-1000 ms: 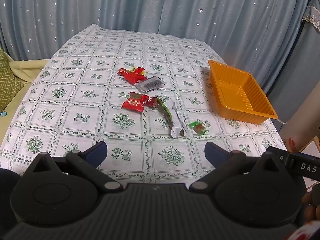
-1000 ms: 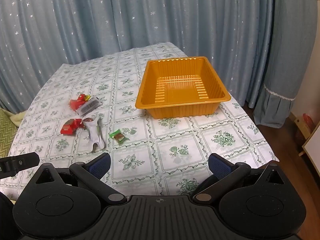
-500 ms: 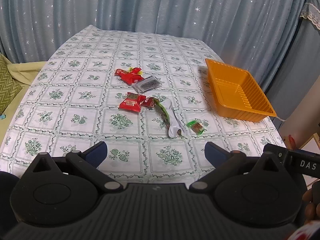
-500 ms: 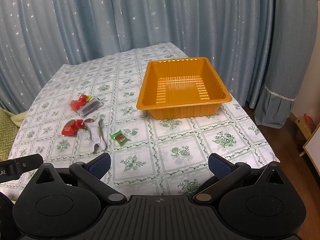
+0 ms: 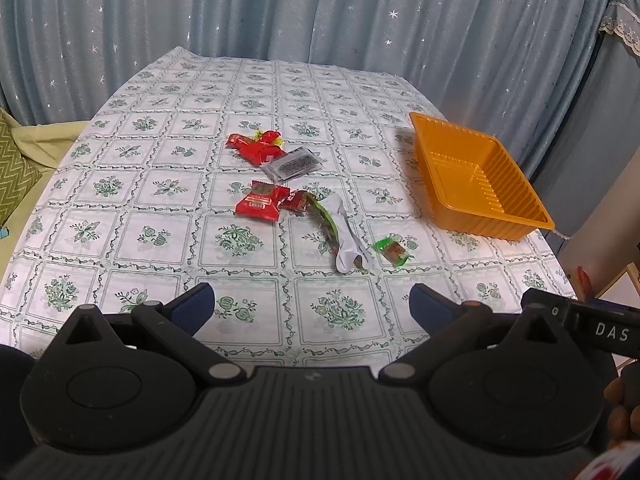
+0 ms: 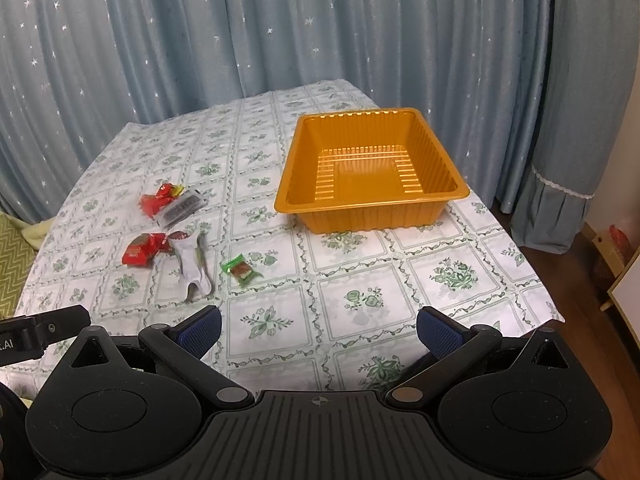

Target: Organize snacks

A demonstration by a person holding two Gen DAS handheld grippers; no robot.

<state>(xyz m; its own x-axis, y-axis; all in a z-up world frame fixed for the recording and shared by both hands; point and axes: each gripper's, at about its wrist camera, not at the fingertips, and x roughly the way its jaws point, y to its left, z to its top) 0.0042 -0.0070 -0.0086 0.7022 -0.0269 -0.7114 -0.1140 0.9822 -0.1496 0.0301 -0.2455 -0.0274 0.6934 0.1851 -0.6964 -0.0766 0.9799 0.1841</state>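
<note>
Since a second ago both views have drifted a little, the snacks (image 5: 296,200) sliding slightly lower and left in the left view; nothing on the table (image 5: 168,224) has shifted. The snacks lie scattered well ahead of the left gripper (image 5: 310,306), left of the empty tray (image 6: 372,200). The right gripper (image 6: 318,326) faces the tray. Both hover above the near table edge, jaws wide, holding nothing.

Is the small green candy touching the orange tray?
Apart. In the right wrist view, the green candy lies alone on the tablecloth, with patterned cloth plainly showing between it and the orange tray.
</note>
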